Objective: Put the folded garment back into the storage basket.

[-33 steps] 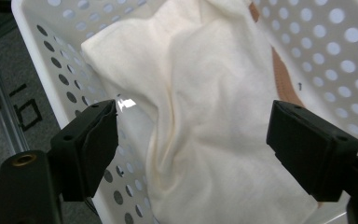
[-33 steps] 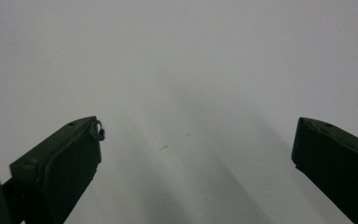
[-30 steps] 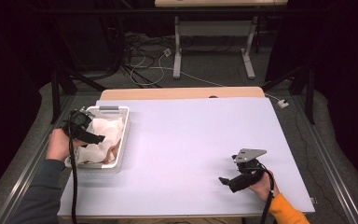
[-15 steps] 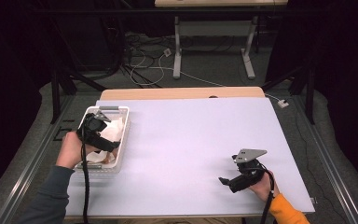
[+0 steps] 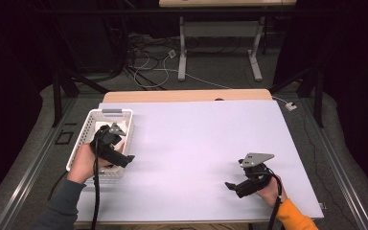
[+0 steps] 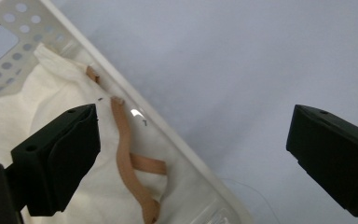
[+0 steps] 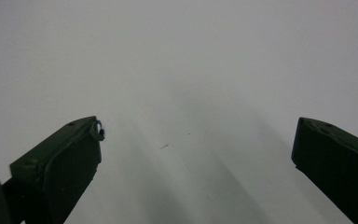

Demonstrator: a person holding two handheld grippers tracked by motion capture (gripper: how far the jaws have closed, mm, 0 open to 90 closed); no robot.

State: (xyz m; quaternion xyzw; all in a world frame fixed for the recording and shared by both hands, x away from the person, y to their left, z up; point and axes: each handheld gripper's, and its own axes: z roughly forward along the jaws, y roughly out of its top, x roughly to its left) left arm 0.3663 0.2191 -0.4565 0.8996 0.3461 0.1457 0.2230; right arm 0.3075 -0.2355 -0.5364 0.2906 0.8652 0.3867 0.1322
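Table point(image 5: 201, 143): pale, bare between the hands.
Basket point(image 6: 135, 112): white, at the table's left edge; its wall crosses under the left gripper point(image 6: 191, 154).
Cloth point(image 6: 23, 112): cream, tan straps, in basket.
Left gripper: jaws have just been opening, wide, nothing between them.
Right gripper point(image 7: 196, 154): wide, holding nothing.

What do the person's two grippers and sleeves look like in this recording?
Both are black two-jaw tools with blocky black pads. The left gripper and the right gripper each carry a grey three-cornered plate on top and trail a black cable back along the forearm. The left arm wears a dark grey sleeve, the right an orange sleeve.
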